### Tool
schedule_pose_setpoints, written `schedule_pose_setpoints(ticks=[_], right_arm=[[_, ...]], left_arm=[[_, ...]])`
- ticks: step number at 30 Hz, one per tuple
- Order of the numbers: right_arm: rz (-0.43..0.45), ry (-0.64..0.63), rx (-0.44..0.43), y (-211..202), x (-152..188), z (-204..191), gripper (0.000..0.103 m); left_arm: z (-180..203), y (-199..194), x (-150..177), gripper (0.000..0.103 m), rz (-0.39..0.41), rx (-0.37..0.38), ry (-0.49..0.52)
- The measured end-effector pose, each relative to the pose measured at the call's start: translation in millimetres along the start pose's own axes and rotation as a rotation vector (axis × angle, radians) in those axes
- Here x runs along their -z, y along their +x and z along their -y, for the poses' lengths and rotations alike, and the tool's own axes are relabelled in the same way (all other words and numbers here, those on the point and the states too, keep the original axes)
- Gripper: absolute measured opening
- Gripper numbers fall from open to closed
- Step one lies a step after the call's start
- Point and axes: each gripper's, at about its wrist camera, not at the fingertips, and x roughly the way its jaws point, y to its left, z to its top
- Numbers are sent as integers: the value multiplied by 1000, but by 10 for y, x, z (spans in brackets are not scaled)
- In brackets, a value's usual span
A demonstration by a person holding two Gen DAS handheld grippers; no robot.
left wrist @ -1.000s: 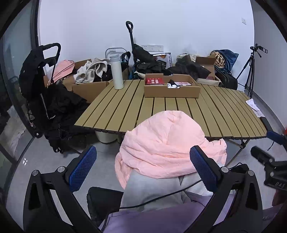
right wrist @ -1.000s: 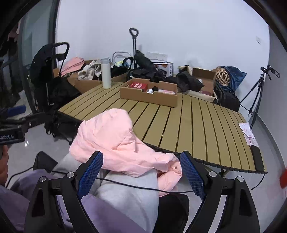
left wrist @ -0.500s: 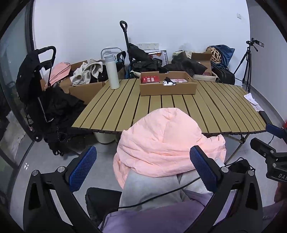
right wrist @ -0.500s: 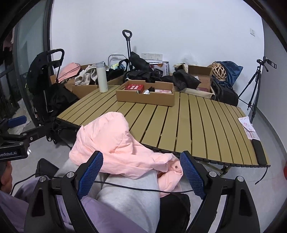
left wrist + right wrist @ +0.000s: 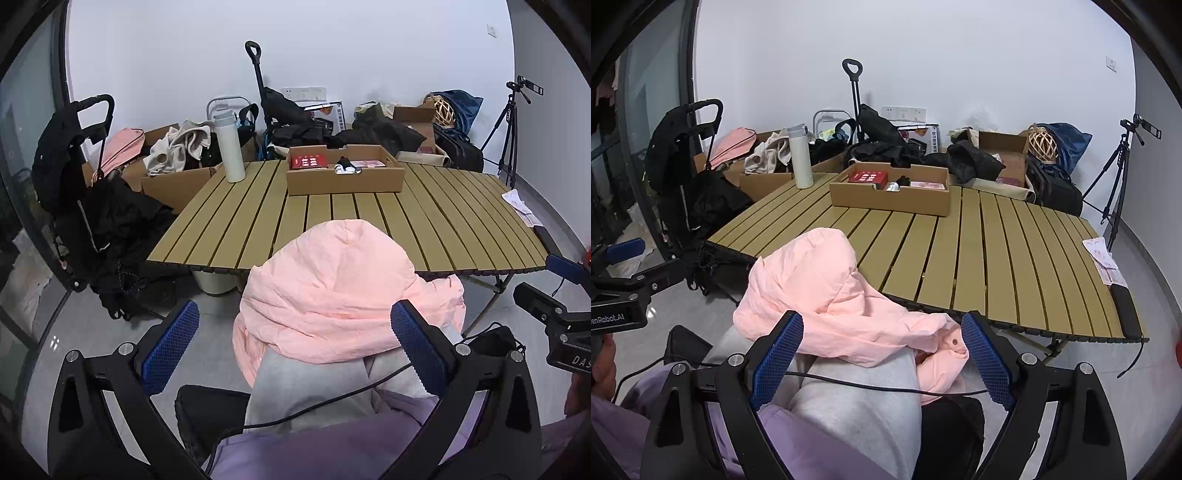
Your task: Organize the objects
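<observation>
A pink puffy jacket (image 5: pixel 343 291) lies bunched on the seated person's grey-trousered knees (image 5: pixel 857 398), just in front of the slatted table (image 5: pixel 369 221). My left gripper (image 5: pixel 293 347) hovers open above the jacket, touching nothing. My right gripper (image 5: pixel 882 358) is open too, over the jacket (image 5: pixel 827 295) and the knees. On the table stand a cardboard tray (image 5: pixel 343 181) holding a red box (image 5: pixel 308 161) and small items, and a white flask (image 5: pixel 229 147). The right gripper's body shows at the edge of the left wrist view.
Cardboard boxes with clothes (image 5: pixel 177 147), black bags and a trolley (image 5: pixel 258 92) crowd the far wall. A black stroller (image 5: pixel 74 177) stands left of the table. A tripod (image 5: pixel 509 125) is at the right. Papers (image 5: pixel 1104 258) and a dark flat object (image 5: pixel 1124 310) lie on the table's right end.
</observation>
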Motion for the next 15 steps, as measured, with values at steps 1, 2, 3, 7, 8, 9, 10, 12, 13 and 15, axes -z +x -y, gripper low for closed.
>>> schedule_pose_setpoints(ticks=[1,2,3,7,8,9,10,12,13,15], right_arm=[[0,1,0,0,0,0,90],[0,2,-3,0,-1,2,90],[1,4,-7,-3,-1,4,90],[4,13,-12,-11,-4,11,90],[4,14,-12,-11,-1,13,90],[5,15,-11,-14,-1,15,90],[6,15,-9,-14,-3,13,90],[6,12,-4,-14,-4,6,90],[5,10,-4,-12,-4,11,90],[4,8,-4,-11,-5,1,90]], left_arm=[[3,-2,0,103,1,-1,0],[2,-2,0,103,1,0,1],[3,-2,-1,103,1,0,0],[0,1,1,103,0,0,0],[0,0,2,103,0,0,0],[-6,2,-1,103,0,1,1],[-6,2,1,103,1,1,2],[-5,4,1,103,0,1,1],[-5,3,1,103,0,1,1],[-8,4,0,103,0,1,1]])
